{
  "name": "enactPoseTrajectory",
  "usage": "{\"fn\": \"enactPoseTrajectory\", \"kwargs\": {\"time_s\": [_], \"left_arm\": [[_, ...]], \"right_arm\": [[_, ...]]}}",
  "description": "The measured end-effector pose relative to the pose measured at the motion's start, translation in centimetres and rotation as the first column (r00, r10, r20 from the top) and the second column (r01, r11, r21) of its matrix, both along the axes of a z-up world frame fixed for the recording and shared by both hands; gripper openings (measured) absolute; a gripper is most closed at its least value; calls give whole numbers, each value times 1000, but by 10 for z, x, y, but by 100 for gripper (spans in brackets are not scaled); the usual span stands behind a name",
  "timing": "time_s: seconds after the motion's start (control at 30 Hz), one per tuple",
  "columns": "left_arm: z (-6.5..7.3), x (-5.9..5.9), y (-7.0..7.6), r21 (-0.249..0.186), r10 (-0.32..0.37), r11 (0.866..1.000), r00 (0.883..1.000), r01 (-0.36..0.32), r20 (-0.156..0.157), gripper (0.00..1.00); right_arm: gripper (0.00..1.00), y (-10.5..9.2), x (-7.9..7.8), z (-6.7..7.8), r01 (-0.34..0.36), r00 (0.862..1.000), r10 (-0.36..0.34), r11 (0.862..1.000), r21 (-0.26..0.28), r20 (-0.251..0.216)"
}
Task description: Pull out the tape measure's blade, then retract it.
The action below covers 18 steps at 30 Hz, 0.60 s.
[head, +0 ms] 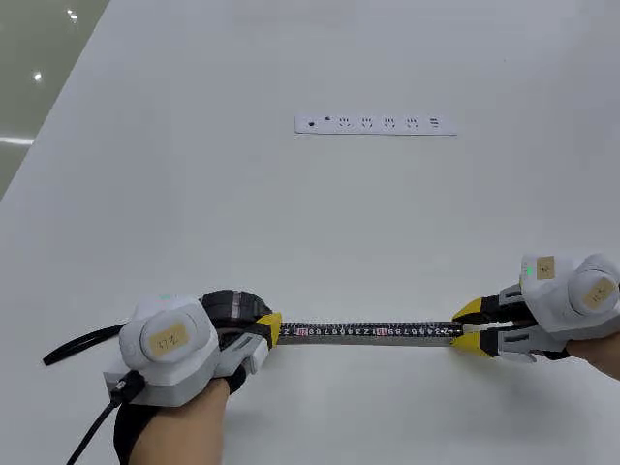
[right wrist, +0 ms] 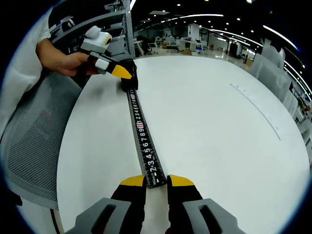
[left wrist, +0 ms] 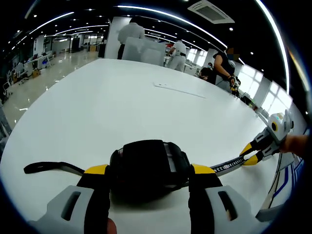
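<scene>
A black tape measure case (head: 231, 312) (left wrist: 148, 168) lies on the white table (head: 310, 223), and my left gripper (head: 260, 334) (left wrist: 150, 171) is shut on it. Its dark numbered blade (head: 373, 331) (right wrist: 143, 139) (left wrist: 228, 166) runs out flat to the right along the table. My right gripper (head: 469, 325) (right wrist: 156, 181) is shut on the blade's end. A black wrist strap (head: 82, 344) (left wrist: 48, 167) trails from the case to the left. In the right gripper view the case (right wrist: 129, 75) sits far up the blade in the left gripper (right wrist: 117, 72).
A white power strip (head: 375, 124) (left wrist: 178, 89) (right wrist: 256, 108) lies flat on the far side of the table. A black cable (head: 102, 417) hangs from the left gripper. Several people stand beyond the table's far edge (left wrist: 136, 34). Grey mesh (right wrist: 44, 131) borders the table's near side.
</scene>
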<state>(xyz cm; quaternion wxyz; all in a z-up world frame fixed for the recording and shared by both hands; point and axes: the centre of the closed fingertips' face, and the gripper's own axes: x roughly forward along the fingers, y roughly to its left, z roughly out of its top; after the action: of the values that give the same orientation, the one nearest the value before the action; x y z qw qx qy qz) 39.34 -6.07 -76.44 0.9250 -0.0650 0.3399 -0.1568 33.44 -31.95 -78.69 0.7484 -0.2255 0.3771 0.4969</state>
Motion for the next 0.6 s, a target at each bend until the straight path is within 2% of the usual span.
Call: {"fn": "enactPoseTrajectory", "kwargs": {"time_s": [0.27,0.6], "left_arm": [[0,0,0,1,8,1000,1000,-8,-2,61],[-2,0,1,26,-5,1000,1000,5,-6,59]], "right_arm": [[14,1,1,0,-17,1000,17,1000,-17,9],[13,0,2,0,-12,1000,13,999,-30,15]]}}
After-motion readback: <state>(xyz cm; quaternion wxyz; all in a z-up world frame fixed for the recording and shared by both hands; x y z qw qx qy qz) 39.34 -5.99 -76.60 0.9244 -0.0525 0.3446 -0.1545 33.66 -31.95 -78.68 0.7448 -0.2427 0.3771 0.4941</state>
